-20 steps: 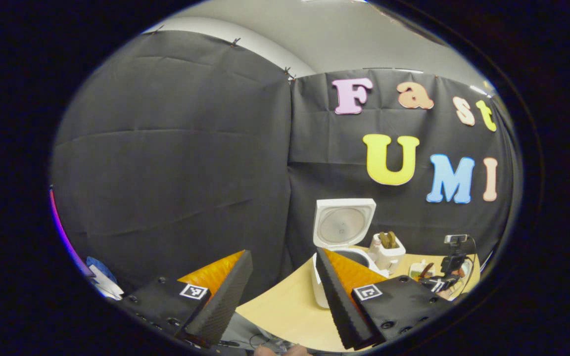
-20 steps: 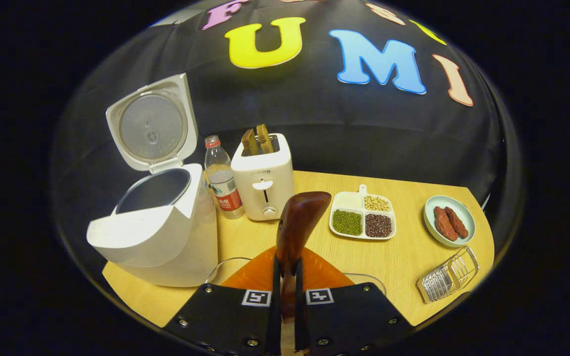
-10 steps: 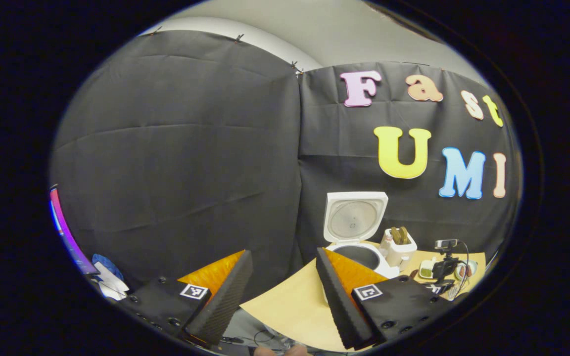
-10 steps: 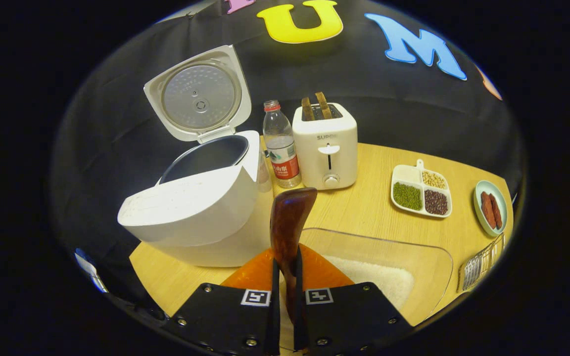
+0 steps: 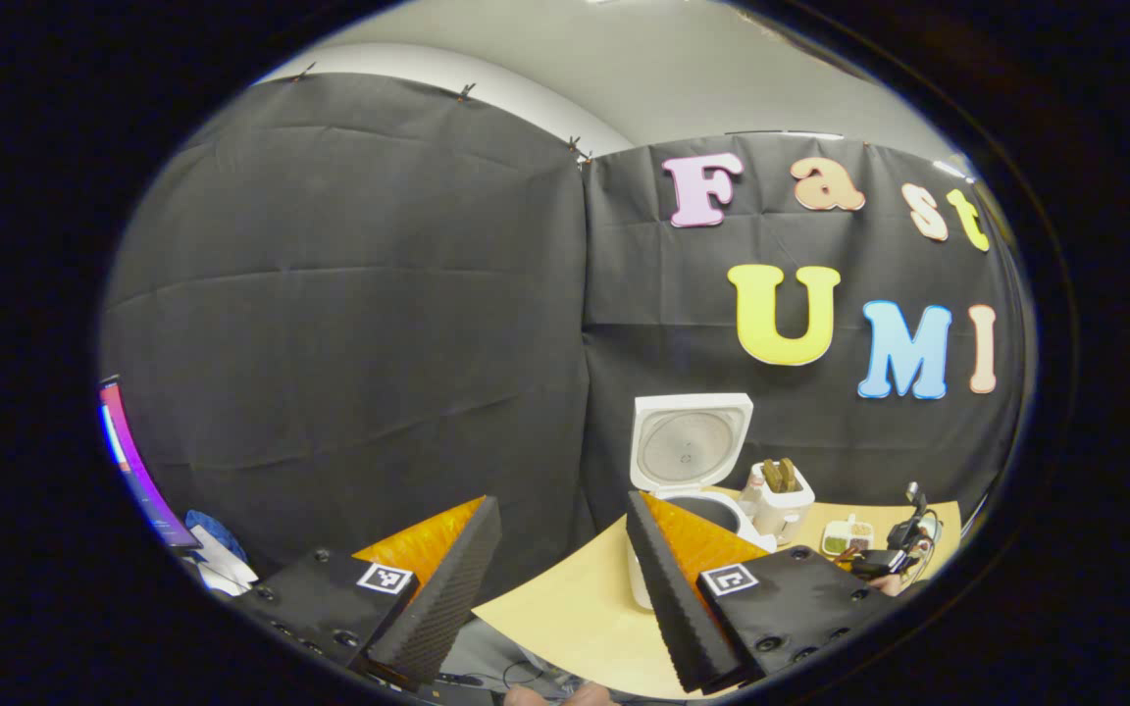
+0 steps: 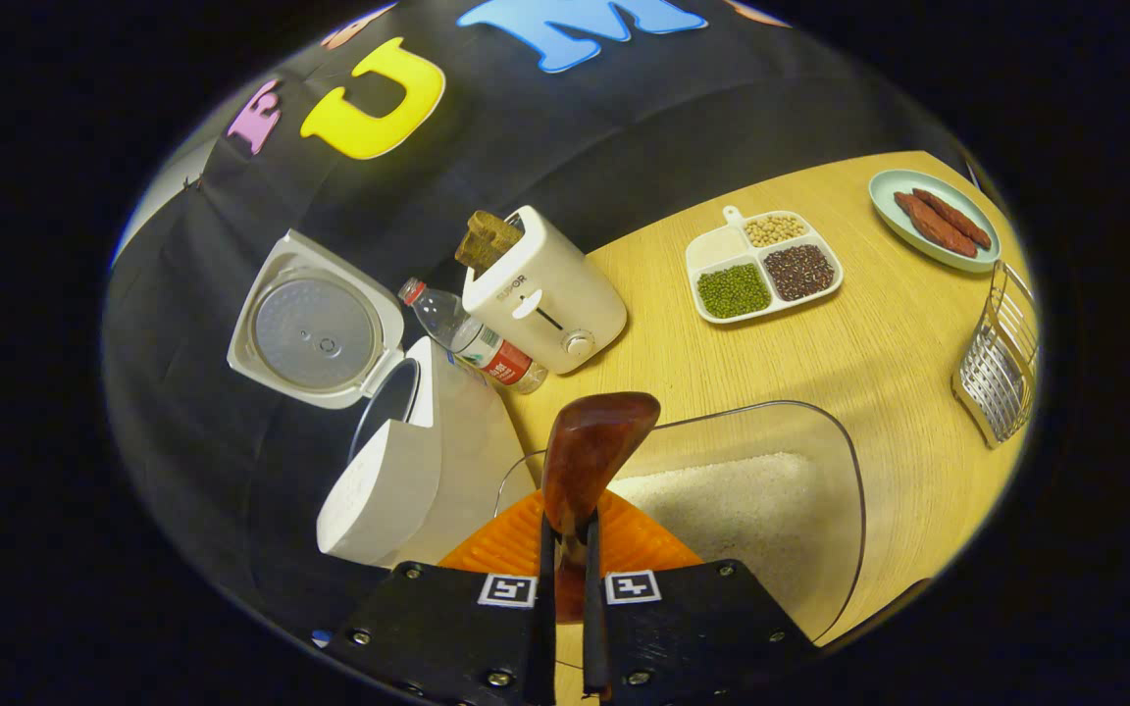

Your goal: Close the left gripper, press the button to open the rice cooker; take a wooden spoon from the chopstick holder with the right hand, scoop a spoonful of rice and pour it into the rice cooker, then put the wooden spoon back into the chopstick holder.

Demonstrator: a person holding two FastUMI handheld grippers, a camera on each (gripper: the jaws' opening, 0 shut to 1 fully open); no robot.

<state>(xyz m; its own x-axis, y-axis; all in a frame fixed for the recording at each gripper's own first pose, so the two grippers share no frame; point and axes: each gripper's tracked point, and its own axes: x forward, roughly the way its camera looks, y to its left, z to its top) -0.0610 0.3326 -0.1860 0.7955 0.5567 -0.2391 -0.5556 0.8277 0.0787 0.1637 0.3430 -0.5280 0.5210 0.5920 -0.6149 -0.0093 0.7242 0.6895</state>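
My right gripper [image 6: 565, 534] is shut on the dark wooden spoon [image 6: 590, 451], whose bowl sticks up in front of me. Just beyond it lies a clear container of white rice [image 6: 742, 505]. To the left stands the white rice cooker [image 6: 408, 461] with its lid [image 6: 315, 333] raised and the dark pot showing. In the left gripper view my left gripper [image 5: 555, 534] hangs open off the table's left edge with nothing between its fingers. The rice cooker [image 5: 688, 471] sits far off there, lid up.
A white toaster [image 6: 545, 289] with bread and a water bottle [image 6: 472, 338] stand behind the cooker. A divided dish of beans [image 6: 761, 265], a plate of sausages [image 6: 933, 221] and a wire rack [image 6: 997, 363] sit to the right on the wooden table [image 6: 869, 333].
My right gripper has tilted and swung over the rice container with the spoon, so the cooker now leans at the left. The left gripper has barely shifted and stays open.
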